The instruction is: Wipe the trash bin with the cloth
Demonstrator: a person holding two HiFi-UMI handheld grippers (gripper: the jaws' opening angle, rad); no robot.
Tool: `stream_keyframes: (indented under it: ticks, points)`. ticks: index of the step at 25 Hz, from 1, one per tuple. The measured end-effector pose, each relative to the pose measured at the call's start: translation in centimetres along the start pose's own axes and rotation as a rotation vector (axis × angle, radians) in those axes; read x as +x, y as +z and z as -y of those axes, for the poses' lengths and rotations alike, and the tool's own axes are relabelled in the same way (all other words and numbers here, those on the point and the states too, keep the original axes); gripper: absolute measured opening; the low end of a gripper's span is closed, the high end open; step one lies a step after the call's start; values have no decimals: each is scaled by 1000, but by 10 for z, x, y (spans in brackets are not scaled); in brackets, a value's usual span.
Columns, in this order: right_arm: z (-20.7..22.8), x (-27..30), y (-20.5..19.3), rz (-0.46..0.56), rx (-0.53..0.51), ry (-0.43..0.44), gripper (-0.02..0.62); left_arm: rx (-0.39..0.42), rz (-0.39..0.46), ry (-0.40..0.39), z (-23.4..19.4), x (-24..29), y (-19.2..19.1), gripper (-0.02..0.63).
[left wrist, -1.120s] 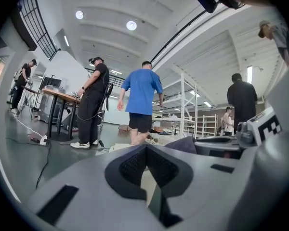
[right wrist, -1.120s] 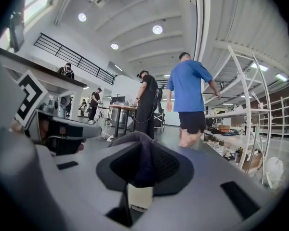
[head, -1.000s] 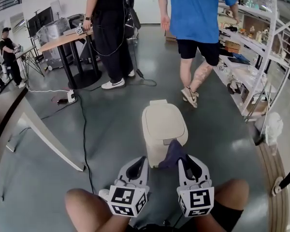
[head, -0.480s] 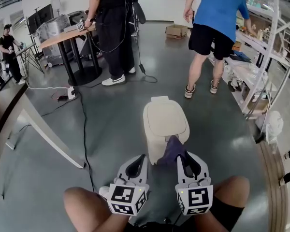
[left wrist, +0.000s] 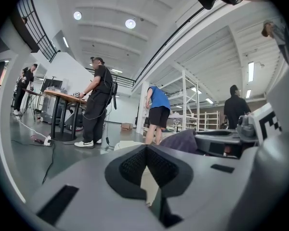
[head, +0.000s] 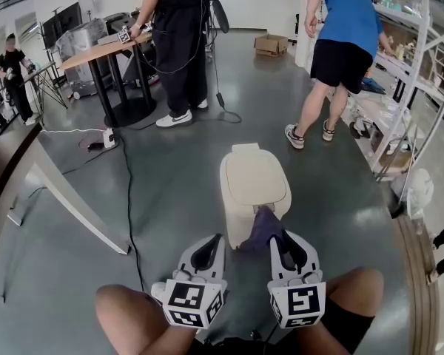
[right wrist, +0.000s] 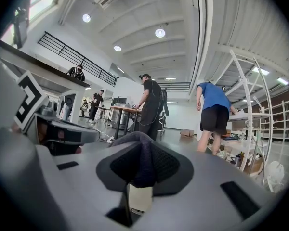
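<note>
The trash bin (head: 253, 187) is cream, has its lid shut, and stands on the grey floor (head: 170, 198) at the centre of the head view. A dark cloth (head: 262, 228) lies against the bin's near edge at about 5 o'clock.

The right gripper (head: 284, 244) is at 6 o'clock from the bin. Its jaws are clamped on the cloth, which bunches up between the pads (right wrist: 164, 165) in the right gripper view.

The left gripper (head: 210, 244) is just beside the right one, at 7 o'clock from the bin. Its jaws are closed together with nothing between them.

A cable (head: 128, 198) runs along the floor at 9 o'clock. A table (head: 103, 50) is at 10 o'clock, a person in black (head: 179, 43) at 11 o'clock, a person in a blue shirt (head: 344, 43) at 1 o'clock, and shelving (head: 422, 87) at 3 o'clock.
</note>
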State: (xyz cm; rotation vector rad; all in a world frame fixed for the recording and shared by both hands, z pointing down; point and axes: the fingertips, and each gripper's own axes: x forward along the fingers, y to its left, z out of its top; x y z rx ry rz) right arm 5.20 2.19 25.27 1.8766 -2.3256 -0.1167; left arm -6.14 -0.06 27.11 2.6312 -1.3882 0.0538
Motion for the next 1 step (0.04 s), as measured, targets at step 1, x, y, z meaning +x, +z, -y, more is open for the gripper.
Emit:
stream_keyframes:
  ticks: [1]
  points:
    - [0, 0, -1, -1, 2, -1, 67, 0, 0, 1, 0, 0, 0, -3]
